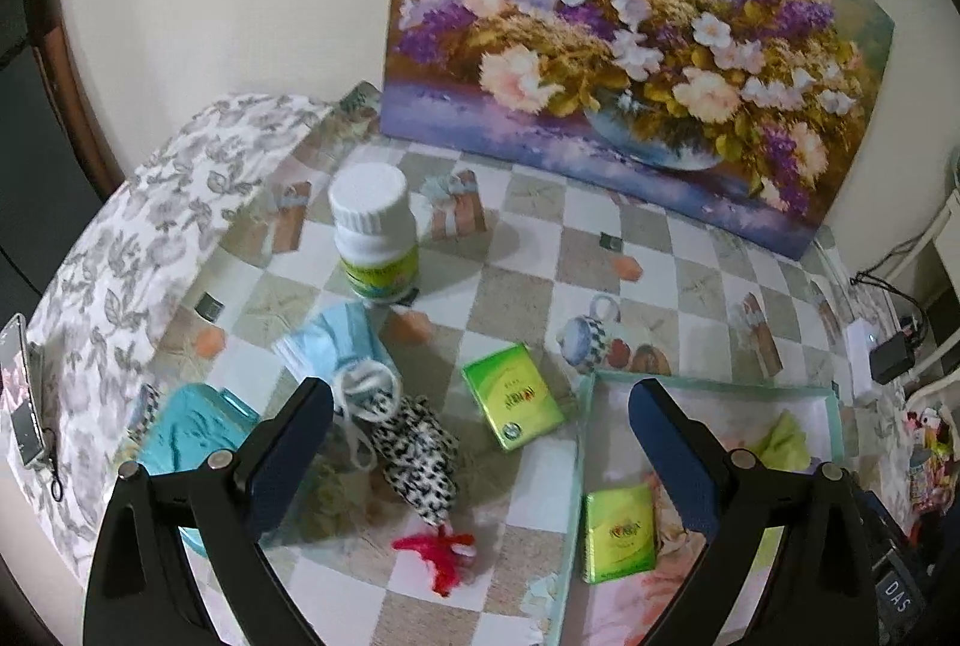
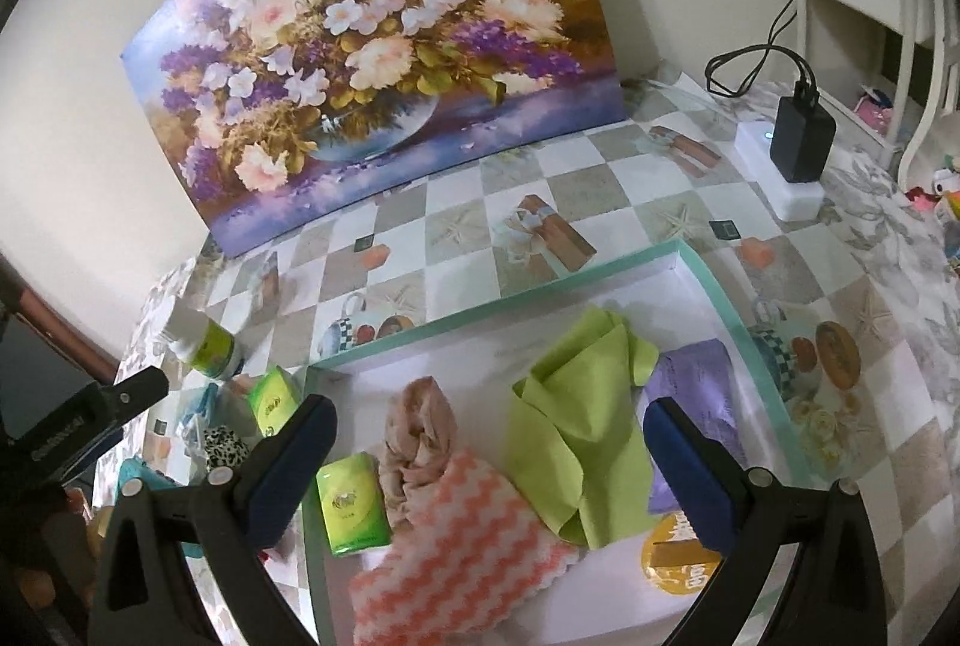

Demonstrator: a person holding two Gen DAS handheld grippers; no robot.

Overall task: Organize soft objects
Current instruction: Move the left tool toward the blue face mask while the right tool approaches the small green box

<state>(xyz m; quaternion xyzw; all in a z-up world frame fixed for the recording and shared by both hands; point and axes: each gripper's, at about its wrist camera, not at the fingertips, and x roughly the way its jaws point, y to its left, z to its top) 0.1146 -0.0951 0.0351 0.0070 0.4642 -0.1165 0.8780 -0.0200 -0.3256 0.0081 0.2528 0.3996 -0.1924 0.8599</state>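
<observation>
Both the left gripper [image 1: 480, 442] and the right gripper [image 2: 489, 457] have their jaws wide open and hold nothing. A spotted soft toy [image 1: 414, 451] lies on the worktop [image 1: 540, 238] beside the tray [image 2: 492, 307] of cloths.

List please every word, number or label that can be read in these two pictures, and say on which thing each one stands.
"DAS": white letters on a dark object at the lower right edge of the left wrist view.
Green tissue packs: red print and a round logo, too blurred to read.
White bottle: green and yellow label, unreadable.
Yellow round item in the box: large characters, partly hidden, not readable.
Black gripper body: embossed lettering, too blurred.
</observation>
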